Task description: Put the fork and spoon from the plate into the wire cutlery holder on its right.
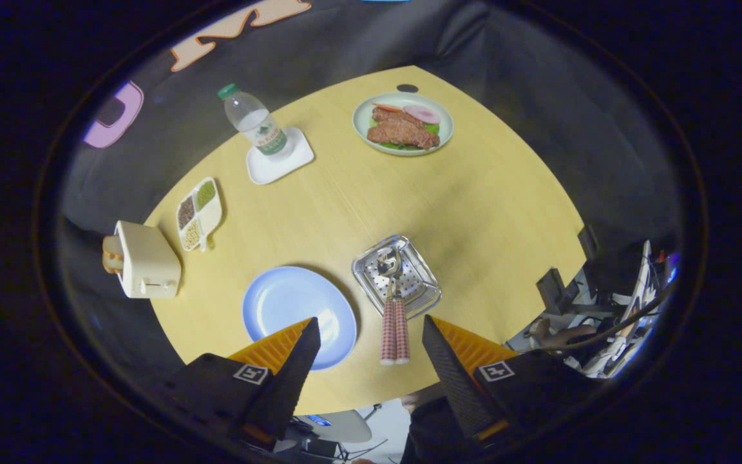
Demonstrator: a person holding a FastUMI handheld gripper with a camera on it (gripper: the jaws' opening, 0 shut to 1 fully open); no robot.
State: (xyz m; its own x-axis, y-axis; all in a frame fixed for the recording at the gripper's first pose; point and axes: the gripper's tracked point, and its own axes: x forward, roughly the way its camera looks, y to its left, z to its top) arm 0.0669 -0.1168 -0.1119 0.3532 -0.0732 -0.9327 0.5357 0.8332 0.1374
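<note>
Now cutlery (395, 325) between open tool (368, 351), seemingly untouched

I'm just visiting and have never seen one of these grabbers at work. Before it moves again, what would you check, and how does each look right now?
1. Fork and spoon in the wire cutlery holder: ok, both stand in it, handles leaning out toward the fingers.
2. Blue plate free of cutlery: ok.
3. Gripper let go: ok, fingers spread wide, holding nothing.
4. Fingers apart from the handles: ok, a gap on each side.
5. Holder steady on the table: cannot tell.
</note>
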